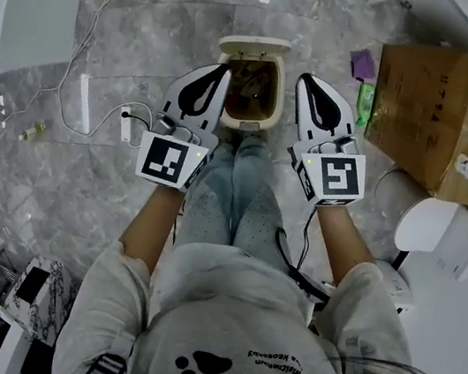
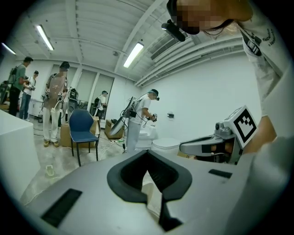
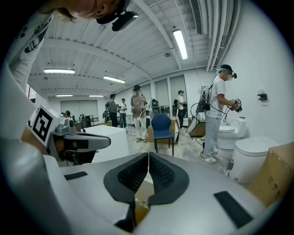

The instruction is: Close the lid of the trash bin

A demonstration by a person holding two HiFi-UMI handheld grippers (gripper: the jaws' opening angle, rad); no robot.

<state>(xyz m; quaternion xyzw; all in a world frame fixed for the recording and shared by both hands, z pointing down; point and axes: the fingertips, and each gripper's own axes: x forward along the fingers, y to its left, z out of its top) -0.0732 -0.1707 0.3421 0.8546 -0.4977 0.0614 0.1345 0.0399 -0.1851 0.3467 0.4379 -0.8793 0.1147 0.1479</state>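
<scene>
Two shut claws flank the open bin. At far left a white block (image 1: 15,4) is cut off by the frame edge. A white cable (image 1: 97,23) wanders across the grey stone floor (image 1: 40,165) to a small plug block (image 1: 126,124). Next comes our left gripper (image 1: 221,74), jaws pressed together with nothing between them. Its own view shows only a pale sliver below the pads, which we cannot identify. The trash bin (image 1: 247,125) stands between both grippers, its lid (image 1: 255,47) tipped up at the far rim. Its contents are a brownish jumble that we cannot make out, and our knees in jeans (image 1: 233,190) hide its near foot. We cannot tell whether either gripper touches the bin. Our right gripper (image 1: 305,81) is likewise closed and empty. Beyond it lie a purple scrap (image 1: 362,64) and a green packet (image 1: 365,102), then a cardboard box (image 1: 429,100) and a white toilet (image 1: 429,227).
</scene>
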